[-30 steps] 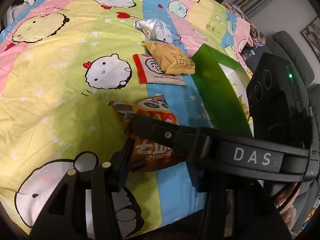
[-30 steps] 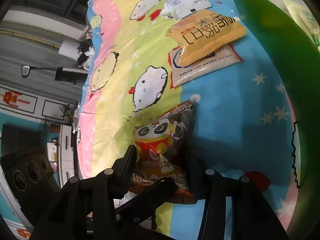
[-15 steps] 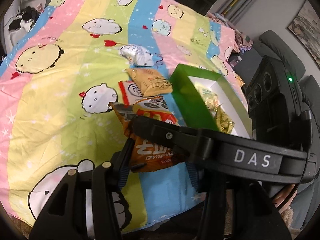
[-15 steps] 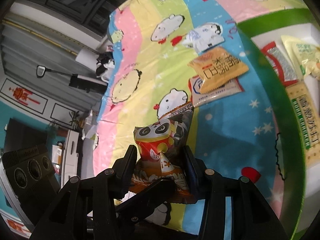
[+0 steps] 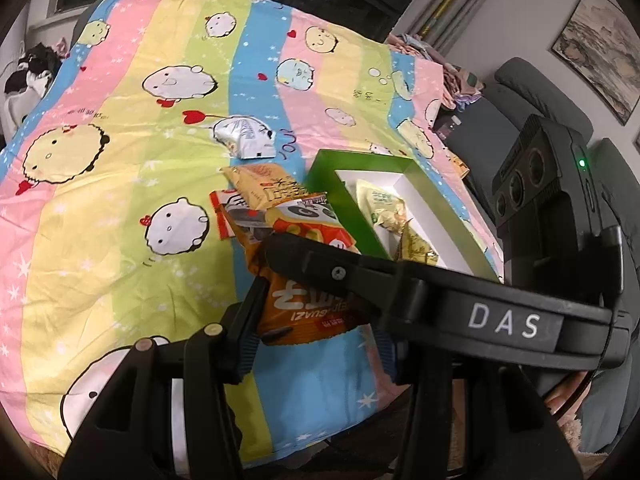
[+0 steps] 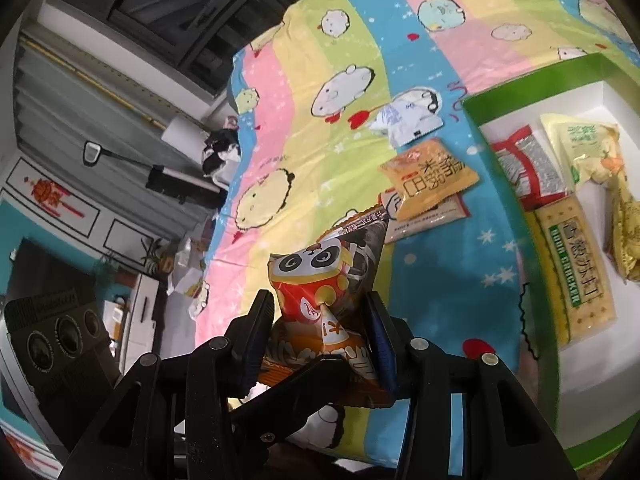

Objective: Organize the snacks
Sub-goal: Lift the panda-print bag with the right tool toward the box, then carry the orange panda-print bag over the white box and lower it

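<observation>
Both my grippers, left point(image 5: 316, 332) and right point(image 6: 320, 344), clamped on one panda bag point(image 6: 324, 296) above the bedsheet point(image 5: 120, 200); I'd carry it level over the green box point(image 6: 516, 80), clearing its rim before releasing.

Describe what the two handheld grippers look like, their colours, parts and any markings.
Both grippers are matte black plastic with angular, cut-out finger frames, round pale pins at the pivots and dark blue ribbed pads. In the left wrist view the right gripper crosses the frame, its bar lettered "DAS" in white, with a boxy three-lens camera block and a green light. The left gripper carries a similar lens block.
</observation>
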Action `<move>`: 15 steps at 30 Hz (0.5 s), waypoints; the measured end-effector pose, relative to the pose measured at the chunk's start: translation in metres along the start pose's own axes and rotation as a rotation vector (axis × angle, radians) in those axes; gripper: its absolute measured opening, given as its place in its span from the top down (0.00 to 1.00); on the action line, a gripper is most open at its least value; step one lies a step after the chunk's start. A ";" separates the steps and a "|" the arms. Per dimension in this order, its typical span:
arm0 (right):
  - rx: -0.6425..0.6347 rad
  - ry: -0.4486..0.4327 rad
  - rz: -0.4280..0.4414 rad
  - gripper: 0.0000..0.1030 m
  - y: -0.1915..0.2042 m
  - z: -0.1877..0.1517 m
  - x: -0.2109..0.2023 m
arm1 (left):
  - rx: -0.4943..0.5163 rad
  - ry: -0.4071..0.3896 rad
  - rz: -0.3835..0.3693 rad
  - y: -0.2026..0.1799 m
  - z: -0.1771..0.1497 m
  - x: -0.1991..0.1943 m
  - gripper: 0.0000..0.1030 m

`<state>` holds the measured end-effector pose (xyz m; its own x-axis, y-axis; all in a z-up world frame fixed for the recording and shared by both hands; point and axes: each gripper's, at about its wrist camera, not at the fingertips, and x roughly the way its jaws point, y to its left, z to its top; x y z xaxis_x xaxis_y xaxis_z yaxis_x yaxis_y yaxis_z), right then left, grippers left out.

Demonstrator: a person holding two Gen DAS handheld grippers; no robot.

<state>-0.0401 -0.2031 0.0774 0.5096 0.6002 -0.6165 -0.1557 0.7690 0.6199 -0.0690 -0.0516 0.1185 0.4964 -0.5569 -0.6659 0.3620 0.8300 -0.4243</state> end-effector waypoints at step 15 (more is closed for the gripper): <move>0.026 -0.092 -0.005 0.53 -0.015 0.009 -0.038 | 0.087 -0.014 -0.034 -0.035 0.014 0.006 0.53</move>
<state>-0.0494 -0.2390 0.0961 0.5865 0.5723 -0.5732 -0.1314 0.7655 0.6299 -0.0672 -0.0842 0.1379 0.4935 -0.5856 -0.6431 0.4454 0.8052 -0.3914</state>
